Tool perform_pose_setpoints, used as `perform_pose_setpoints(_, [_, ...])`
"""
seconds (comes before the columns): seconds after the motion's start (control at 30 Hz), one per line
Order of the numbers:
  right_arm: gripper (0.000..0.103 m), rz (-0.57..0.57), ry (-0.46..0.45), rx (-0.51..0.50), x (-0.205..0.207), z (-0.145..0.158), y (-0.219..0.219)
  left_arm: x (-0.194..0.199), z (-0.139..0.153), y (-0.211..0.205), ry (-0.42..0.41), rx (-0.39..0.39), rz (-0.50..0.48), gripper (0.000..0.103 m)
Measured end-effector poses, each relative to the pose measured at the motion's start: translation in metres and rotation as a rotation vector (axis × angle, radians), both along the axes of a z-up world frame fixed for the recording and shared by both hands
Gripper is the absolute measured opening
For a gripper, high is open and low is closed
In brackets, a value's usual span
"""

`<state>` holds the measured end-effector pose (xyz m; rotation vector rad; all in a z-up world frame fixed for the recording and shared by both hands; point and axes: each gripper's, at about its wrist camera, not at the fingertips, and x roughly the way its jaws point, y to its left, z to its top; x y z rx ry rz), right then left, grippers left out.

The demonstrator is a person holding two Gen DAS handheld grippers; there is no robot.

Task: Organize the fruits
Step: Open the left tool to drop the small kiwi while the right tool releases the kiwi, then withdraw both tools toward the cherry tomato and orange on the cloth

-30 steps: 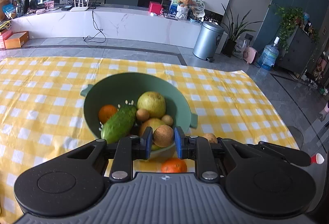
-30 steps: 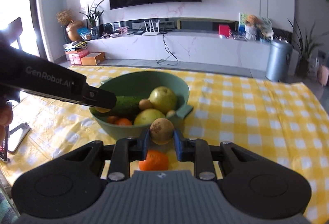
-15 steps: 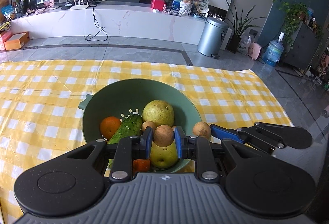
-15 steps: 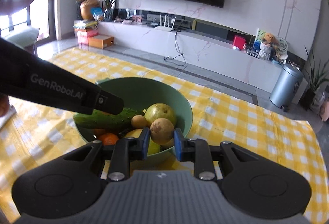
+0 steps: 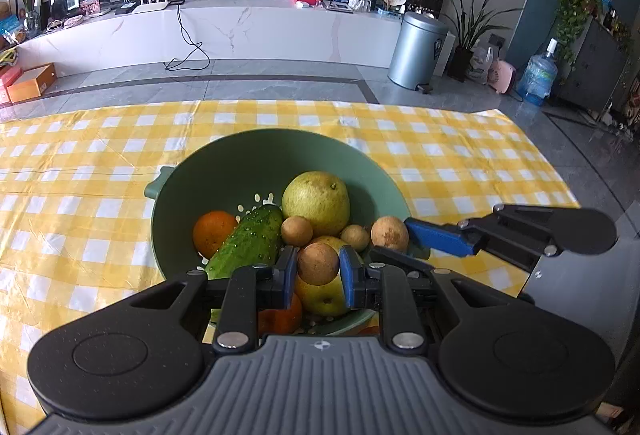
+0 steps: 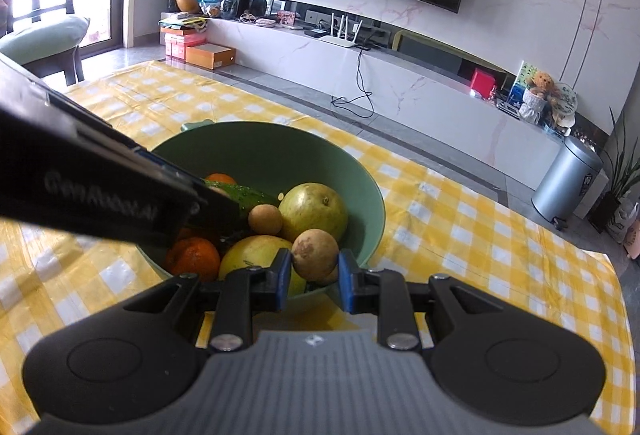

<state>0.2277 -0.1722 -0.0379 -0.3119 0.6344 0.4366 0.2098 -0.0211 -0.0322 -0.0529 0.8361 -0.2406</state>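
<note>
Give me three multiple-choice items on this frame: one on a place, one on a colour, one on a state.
1. Where does the cucumber lie?
A. in the bowl
B. on the cloth
C. on the floor

2. What colour is the tablecloth?
A. red-white
B. yellow-white
C. plain blue

3. What is the left claw doing?
A. open, empty
B. shut on the cucumber
C. shut on a small brown fruit

Key: 1 A, it rests among the bowl's fruit; 2 B, yellow checks; 3 C, blue pads press the fruit's sides.

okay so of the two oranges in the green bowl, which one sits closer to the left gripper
The orange just under the left gripper, at the near rim of the green bowl, partly hidden by its finger. The other orange lies farther back, beyond the cucumber.
</note>
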Motion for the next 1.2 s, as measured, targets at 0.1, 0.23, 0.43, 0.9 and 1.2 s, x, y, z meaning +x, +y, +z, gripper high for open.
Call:
perform_pose_setpoints(0.1, [0.022, 0.013, 0.001, -0.007, -0.001, -0.001, 0.000, 0.000, -0.004, 0.001, 0.015, 0.003, -0.001, 0.025])
perform_pose_setpoints(0.23, [0.022, 0.030, 0.001, -0.012, -0.003, -0.002, 0.003, 0.000, -0.008, 0.002, 0.035, 0.005, 0.008, 0.025])
perform_pose_setpoints(0.43, [0.022, 0.039, 0.001, -0.020, -0.006, -0.002, 0.005, -0.001, -0.015, 0.003, 0.051, 0.012, 0.016, 0.025])
perform_pose_setpoints(0.9, [0.025, 0.026, 0.005, -0.001, -0.006, 0.002, 0.003, -0.007, -0.009, 0.008, 0.021, -0.016, 0.041, 0.052])
perform_pose_setpoints(1.2, [0.034, -0.034, -0.039, 0.092, -0.023, 0.023, -0.008, -0.025, 0.017, 0.005, -0.049, -0.025, 0.047, 0.054])
